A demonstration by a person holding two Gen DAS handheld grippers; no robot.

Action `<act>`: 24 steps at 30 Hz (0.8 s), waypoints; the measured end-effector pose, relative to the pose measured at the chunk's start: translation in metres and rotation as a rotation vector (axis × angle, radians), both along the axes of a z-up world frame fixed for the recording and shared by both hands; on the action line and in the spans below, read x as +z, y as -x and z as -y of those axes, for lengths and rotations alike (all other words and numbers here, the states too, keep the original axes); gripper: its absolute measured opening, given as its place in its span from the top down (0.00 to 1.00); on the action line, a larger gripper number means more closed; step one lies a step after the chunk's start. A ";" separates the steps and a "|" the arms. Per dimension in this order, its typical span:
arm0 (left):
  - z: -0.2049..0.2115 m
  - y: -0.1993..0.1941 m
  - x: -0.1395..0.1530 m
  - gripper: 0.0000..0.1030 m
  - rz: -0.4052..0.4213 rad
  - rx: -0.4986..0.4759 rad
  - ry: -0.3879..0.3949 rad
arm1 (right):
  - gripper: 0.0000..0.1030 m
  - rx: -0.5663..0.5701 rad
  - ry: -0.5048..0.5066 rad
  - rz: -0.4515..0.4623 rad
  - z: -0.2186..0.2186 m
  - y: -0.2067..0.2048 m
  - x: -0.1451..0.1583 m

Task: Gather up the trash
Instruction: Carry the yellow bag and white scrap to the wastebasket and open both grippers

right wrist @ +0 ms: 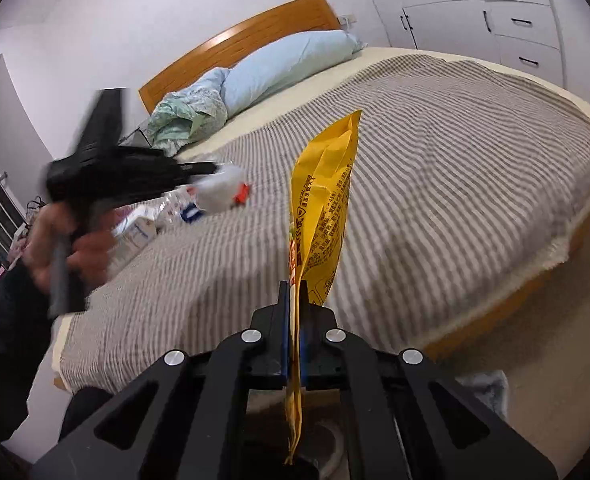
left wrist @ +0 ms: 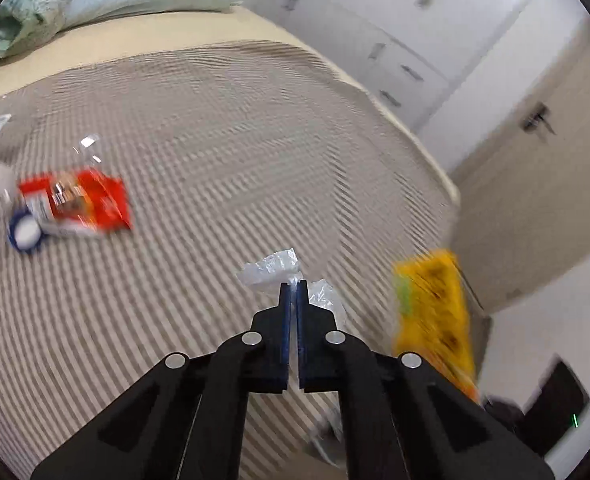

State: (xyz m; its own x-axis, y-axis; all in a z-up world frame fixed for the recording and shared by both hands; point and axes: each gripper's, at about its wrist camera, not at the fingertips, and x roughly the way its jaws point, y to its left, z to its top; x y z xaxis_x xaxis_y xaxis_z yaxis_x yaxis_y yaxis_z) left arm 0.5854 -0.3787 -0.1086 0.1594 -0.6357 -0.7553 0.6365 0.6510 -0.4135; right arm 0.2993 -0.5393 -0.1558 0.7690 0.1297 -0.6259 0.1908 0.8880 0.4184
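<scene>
L gripper pinched on crumpled clear plastic scrap, above striped bedspread. R gripper clamped on yellow snack bag, printed, creased, upright. Red wrapper lies on bed, blurred.

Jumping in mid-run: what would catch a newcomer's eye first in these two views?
The yellow snack bag stands up bright, pinched in the right gripper over the striped bedspread. The left gripper is shut on a clear plastic scrap. A red wrapper lies on the bed, far left.
</scene>
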 end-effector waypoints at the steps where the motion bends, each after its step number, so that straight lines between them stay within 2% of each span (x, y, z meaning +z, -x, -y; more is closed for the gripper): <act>1: -0.002 0.025 0.003 1.00 0.006 -0.033 0.011 | 0.97 -0.002 0.009 -0.010 0.002 0.011 -0.002; 3: 0.005 0.072 -0.001 1.00 0.006 -0.095 0.034 | 0.97 -0.017 0.015 -0.043 0.012 0.045 -0.012; 6: 0.017 0.134 -0.025 1.00 -0.028 -0.199 0.051 | 0.97 -0.058 -0.024 -0.109 0.031 0.093 -0.042; 7: 0.027 0.161 -0.043 1.00 -0.040 -0.255 0.036 | 0.97 -0.073 -0.041 -0.135 0.036 0.106 -0.053; 9: 0.043 0.191 -0.072 1.00 -0.085 -0.321 -0.006 | 0.97 -0.093 -0.056 -0.207 0.043 0.134 -0.080; 10: 0.056 0.209 -0.101 1.00 -0.140 -0.361 -0.055 | 0.97 -0.095 -0.060 -0.242 0.045 0.144 -0.093; 12: 0.074 0.230 -0.134 1.00 -0.214 -0.411 -0.131 | 0.97 -0.098 -0.070 -0.318 0.048 0.163 -0.125; 13: 0.089 0.240 -0.161 1.00 -0.248 -0.440 -0.188 | 0.97 -0.102 -0.077 -0.358 0.050 0.172 -0.143; 16: 0.117 0.253 -0.213 1.00 -0.366 -0.464 -0.295 | 0.97 -0.122 -0.090 -0.425 0.056 0.191 -0.175; 19: 0.152 0.263 -0.268 1.00 -0.426 -0.519 -0.442 | 0.97 -0.151 -0.124 -0.442 0.063 0.203 -0.192; 21: 0.169 0.265 -0.295 1.00 -0.456 -0.536 -0.510 | 0.97 -0.164 -0.137 -0.452 0.069 0.207 -0.202; 22: 0.178 0.270 -0.319 0.97 -0.511 -0.571 -0.541 | 0.97 -0.165 -0.139 -0.457 0.069 0.206 -0.205; 23: 0.174 0.276 -0.333 0.96 -0.527 -0.598 -0.551 | 0.97 -0.164 -0.137 -0.465 0.071 0.206 -0.211; 24: 0.178 0.280 -0.353 0.87 -0.534 -0.632 -0.545 | 0.97 -0.164 -0.132 -0.472 0.072 0.204 -0.214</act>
State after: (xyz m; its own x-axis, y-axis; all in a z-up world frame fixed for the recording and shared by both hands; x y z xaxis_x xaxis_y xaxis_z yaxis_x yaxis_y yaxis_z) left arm 0.3052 -0.5562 -0.4612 -0.5355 -0.0307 -0.8440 0.7498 0.4427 -0.4918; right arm 0.0950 -0.6108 -0.3699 0.4232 0.1328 -0.8962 0.5181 0.7760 0.3596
